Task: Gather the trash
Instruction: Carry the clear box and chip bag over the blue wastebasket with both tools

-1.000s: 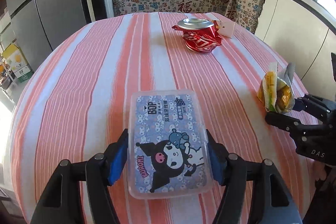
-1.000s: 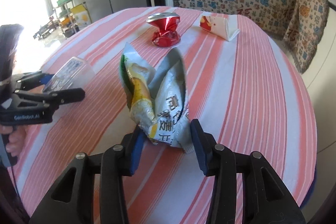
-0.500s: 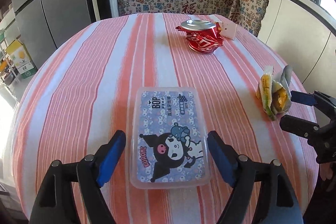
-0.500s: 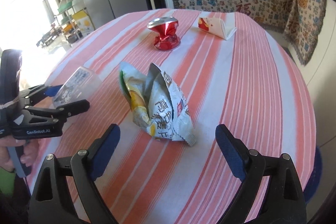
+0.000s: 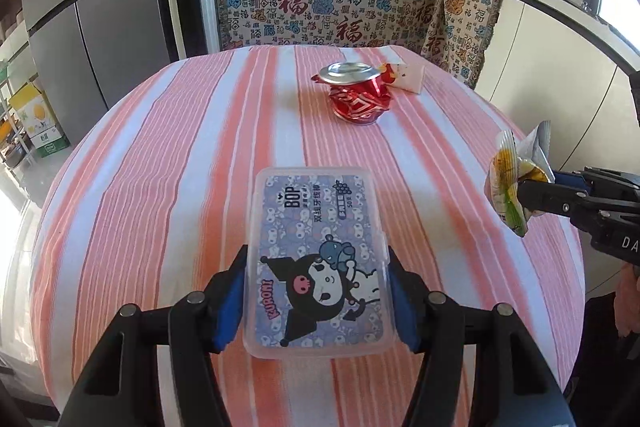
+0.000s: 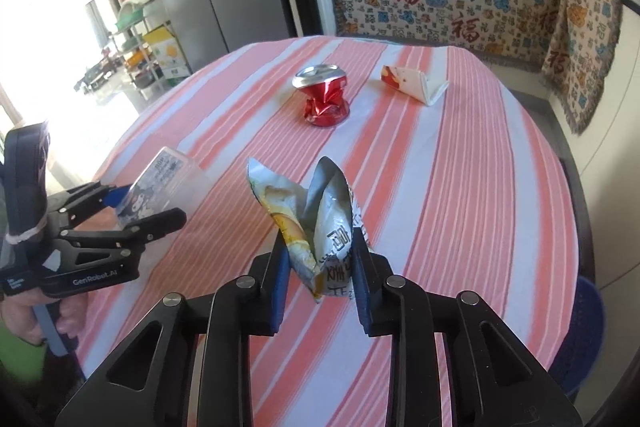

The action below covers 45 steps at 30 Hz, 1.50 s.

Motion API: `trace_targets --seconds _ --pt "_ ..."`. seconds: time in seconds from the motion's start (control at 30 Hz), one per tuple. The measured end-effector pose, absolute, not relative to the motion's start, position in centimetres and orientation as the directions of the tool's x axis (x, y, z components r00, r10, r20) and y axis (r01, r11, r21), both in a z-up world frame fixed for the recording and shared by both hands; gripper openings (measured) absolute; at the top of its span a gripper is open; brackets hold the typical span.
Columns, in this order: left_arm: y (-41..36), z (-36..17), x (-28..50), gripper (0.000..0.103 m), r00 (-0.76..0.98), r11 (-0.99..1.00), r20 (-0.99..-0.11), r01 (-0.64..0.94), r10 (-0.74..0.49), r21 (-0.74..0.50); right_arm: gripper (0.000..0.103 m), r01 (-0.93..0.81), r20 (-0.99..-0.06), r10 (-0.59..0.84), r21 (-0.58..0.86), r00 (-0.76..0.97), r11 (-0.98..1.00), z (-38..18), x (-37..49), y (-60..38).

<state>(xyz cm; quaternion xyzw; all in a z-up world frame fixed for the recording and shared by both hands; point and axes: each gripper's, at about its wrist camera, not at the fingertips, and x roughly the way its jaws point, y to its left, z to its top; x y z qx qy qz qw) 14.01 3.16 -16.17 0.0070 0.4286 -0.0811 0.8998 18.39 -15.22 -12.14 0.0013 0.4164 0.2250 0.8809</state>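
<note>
The clear glossy plastic box [image 5: 318, 259] carries a smooth printed label. The crumpled snack wrapper [image 6: 316, 223] is shiny foil, silver inside. The crushed red metal can [image 5: 358, 95] gleams in the upper middle. The striped pink-and-white tablecloth [image 5: 160, 187] is matt woven cloth.

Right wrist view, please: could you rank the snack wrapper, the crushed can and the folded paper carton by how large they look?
1. snack wrapper, though nearness to the camera inflates it
2. crushed can and folded paper carton: too alike to rank
</note>
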Motion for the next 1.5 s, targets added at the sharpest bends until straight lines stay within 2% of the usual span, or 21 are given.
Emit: trace_targets --seconds 0.3,0.87,1.3,1.5 --pt "-4.0 -14.5 14.0 0.062 0.625 0.966 -0.757 0.257 -0.193 -0.035 0.027 -0.314 -0.701 0.392 0.246 0.596 0.917 -10.1 16.0 -21.7" --pt "-18.4 -13.7 15.1 0.062 0.573 0.887 -0.757 0.462 -0.316 -0.020 0.028 -0.070 -0.709 0.251 0.275 0.659 0.959 -10.4 14.0 -36.9" --pt "-30.7 -13.6 16.2 0.062 0.436 0.776 -0.767 0.619 -0.470 -0.124 0.028 0.144 -0.781 0.138 0.280 0.610 0.949 -13.6 13.7 -48.9" --pt "-38.3 -15.7 18.0 0.062 0.335 0.713 -0.773 0.670 -0.538 -0.205 0.028 0.264 -0.809 0.107 0.310 0.577 0.913 -15.9 15.0 -55.0"
